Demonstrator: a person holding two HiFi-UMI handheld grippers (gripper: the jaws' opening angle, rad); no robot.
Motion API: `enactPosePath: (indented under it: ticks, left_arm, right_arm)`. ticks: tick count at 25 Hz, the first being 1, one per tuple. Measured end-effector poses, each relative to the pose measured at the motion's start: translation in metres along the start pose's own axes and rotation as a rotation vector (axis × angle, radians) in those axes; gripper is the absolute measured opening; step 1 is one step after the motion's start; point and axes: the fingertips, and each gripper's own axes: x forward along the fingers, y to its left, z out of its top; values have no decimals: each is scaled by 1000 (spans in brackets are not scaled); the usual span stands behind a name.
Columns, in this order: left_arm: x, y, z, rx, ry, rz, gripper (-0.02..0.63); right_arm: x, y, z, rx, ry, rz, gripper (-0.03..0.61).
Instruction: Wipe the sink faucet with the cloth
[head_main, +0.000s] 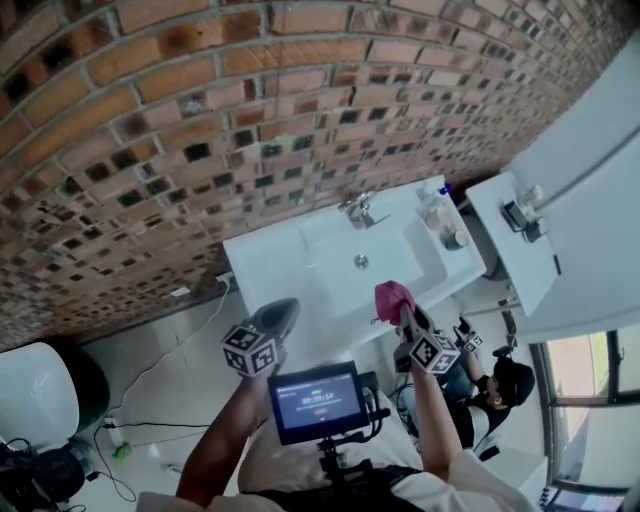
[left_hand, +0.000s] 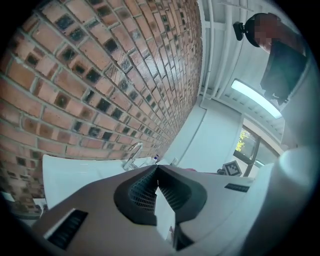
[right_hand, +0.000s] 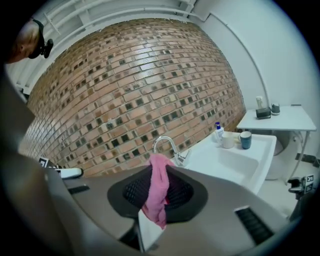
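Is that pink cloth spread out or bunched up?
Bunched up: the pink cloth hangs in a crumpled strip, pinched by the right gripper.

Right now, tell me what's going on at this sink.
A person stands at a white sink with a claw in each hand. The right claw is shut on a pink cloth, held near the sink's front edge, apart from the faucet at the back by the brick wall. The left claw is shut with nothing in it, held off to the side. The cloth has not yet reached the faucet.
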Motion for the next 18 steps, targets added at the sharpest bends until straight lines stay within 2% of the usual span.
enactPosePath:
  ticks: [4, 9, 11, 15, 18]
  left_arm:
    - [-11, 10, -5, -8, -3, 2, -9]
    - [-11, 17, -4, -12, -3, 42, -9]
    - [-7, 20, 0, -12, 3, 67, -9]
    - [9, 20, 7, -8, 32, 115, -9]
    - [36, 16, 16, 16, 60, 132, -9]
  right_arm:
    - [-8, 14, -14, -34, 43, -4, 83]
    - [22, -11, -1, 22, 54, -18, 84]
    - [42, -24, 20, 9, 45, -24, 84]
    - [95, -50, 85, -2, 27, -14, 84]
    - [153, -82, 131, -10, 61, -28, 84]
